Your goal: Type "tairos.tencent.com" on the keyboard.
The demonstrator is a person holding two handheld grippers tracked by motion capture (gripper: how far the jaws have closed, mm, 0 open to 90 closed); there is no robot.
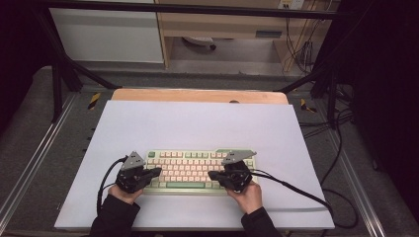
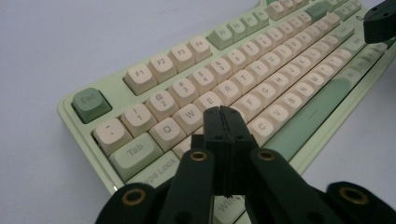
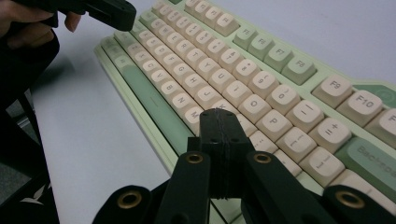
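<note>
A pale green keyboard with cream keys lies on the white sheet near the table's front. My left gripper hovers over its left end, jaws pressed together with nothing between them. In the left gripper view the shut tips hang above the keyboard, over its left letter keys. My right gripper is over the right half, also shut and empty. In the right gripper view its tips sit above the keyboard, near the M and K keys.
The white sheet covers most of a wooden table. Black cables trail from both grippers to the right and left. Metal frame rails flank the table. The other gripper and a hand show at the top left of the right gripper view.
</note>
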